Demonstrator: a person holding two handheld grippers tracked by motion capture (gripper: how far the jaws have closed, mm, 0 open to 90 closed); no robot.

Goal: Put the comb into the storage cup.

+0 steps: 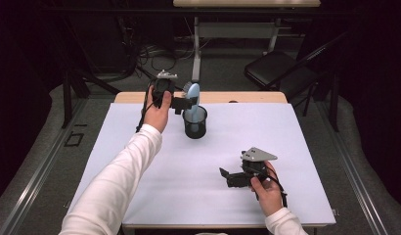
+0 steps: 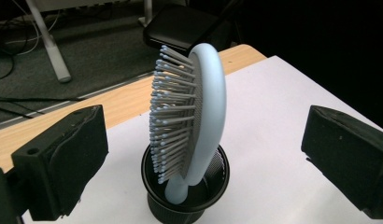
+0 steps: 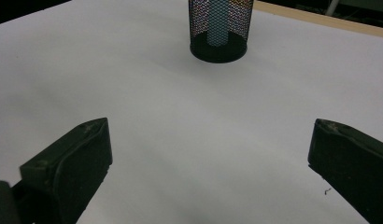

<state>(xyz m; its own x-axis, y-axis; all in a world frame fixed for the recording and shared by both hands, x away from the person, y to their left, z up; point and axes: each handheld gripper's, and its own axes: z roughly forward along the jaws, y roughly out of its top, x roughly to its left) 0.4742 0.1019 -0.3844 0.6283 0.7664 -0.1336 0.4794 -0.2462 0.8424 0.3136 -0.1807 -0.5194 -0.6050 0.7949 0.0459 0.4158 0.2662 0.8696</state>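
Hairbrush [image 2: 199,116] stands handle-down in a black mesh cup [image 1: 195,122] near the far side of the desk [image 1: 140,196], which has a white sheet on top. Its blue head sticks up and leans a bit. The left gripper [image 1: 181,104] is just beside the brush, jaws wide apart, holding nothing. The right gripper [image 1: 227,175] sits low near the front, well apart from the cup, also wide open and empty.
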